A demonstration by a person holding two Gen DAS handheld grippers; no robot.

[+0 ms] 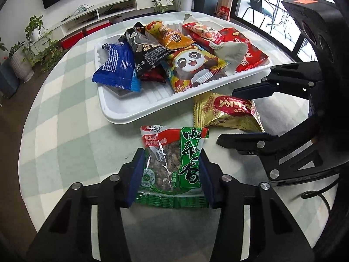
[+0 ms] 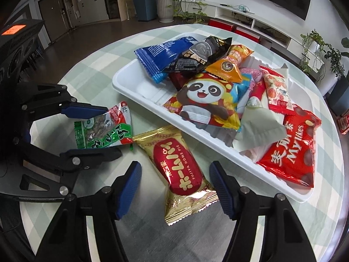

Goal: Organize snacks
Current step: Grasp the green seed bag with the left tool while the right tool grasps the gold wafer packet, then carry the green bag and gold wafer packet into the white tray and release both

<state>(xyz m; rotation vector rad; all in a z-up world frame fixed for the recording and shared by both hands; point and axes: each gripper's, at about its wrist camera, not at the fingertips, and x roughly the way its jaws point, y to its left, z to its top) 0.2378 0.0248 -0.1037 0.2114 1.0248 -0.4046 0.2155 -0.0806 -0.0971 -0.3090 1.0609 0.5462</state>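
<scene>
A green sunflower-seed packet (image 1: 174, 152) lies on the checked tablecloth in front of the white tray (image 1: 122, 107). My left gripper (image 1: 172, 159) is shut on it, a blue pad pressing each long side; the right wrist view shows the same grip on the packet (image 2: 104, 131) by the left gripper (image 2: 111, 131). To its right lies a gold and red pie packet (image 2: 181, 170). My right gripper (image 2: 175, 168) stands open astride it, with a gap at the left pad. The tray (image 2: 135, 85) holds several snack packets, among them a panda packet (image 2: 207, 100).
The round table (image 1: 65, 131) drops away at the left and near edges. A red "My likes" packet (image 2: 290, 152) overhangs the tray's near corner. A small red packet (image 2: 343, 122) lies at the table's right edge. Potted plants and a low TV cabinet stand beyond.
</scene>
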